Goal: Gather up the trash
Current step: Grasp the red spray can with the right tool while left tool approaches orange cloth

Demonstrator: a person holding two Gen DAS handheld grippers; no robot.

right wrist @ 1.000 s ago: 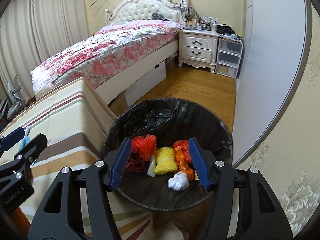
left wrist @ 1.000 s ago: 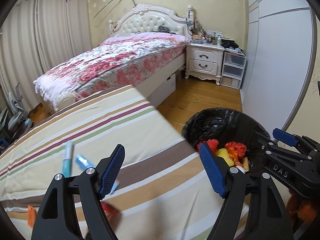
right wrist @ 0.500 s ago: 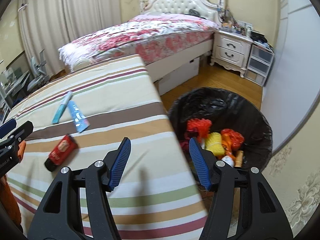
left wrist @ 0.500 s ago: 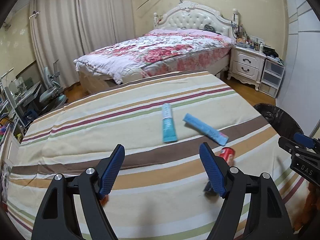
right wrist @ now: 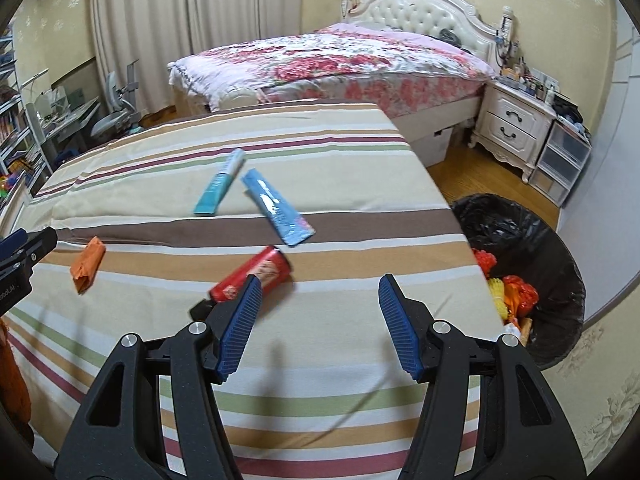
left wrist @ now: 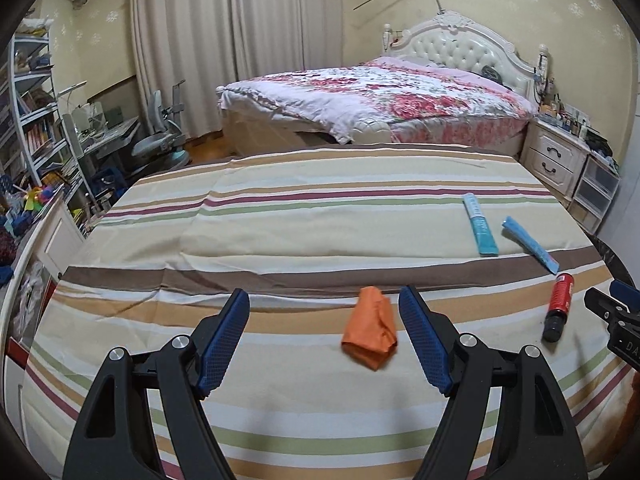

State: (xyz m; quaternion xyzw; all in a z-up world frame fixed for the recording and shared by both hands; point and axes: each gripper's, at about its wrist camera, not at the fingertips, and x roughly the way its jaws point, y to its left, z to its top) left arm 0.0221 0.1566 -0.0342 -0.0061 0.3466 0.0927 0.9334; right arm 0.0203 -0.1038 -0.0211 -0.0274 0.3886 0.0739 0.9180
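On the striped cloth (left wrist: 280, 220) lie an orange crumpled wrapper (left wrist: 370, 328), a teal tube (left wrist: 480, 224), a blue tube (left wrist: 530, 244) and a red tube with a black cap (left wrist: 559, 306). My left gripper (left wrist: 324, 344) is open and empty, with the orange wrapper between its fingers, nearer the right one. My right gripper (right wrist: 320, 324) is open and empty; the red tube (right wrist: 252, 274) lies just beyond its left finger. The right wrist view also shows the orange wrapper (right wrist: 87, 265), teal tube (right wrist: 219, 188) and blue tube (right wrist: 278, 208).
A bin with a black liner (right wrist: 536, 240) stands on the wood floor right of the table and holds orange and yellow trash (right wrist: 510, 292). A floral bed (left wrist: 380, 96), a white nightstand (right wrist: 512, 128), and a desk with shelves (left wrist: 36, 128) surround the table.
Both grippers have swung left, away from the bin and over the striped cloth. The orange wrapper now lies between my left fingers; the red tube is by my right gripper's left finger.
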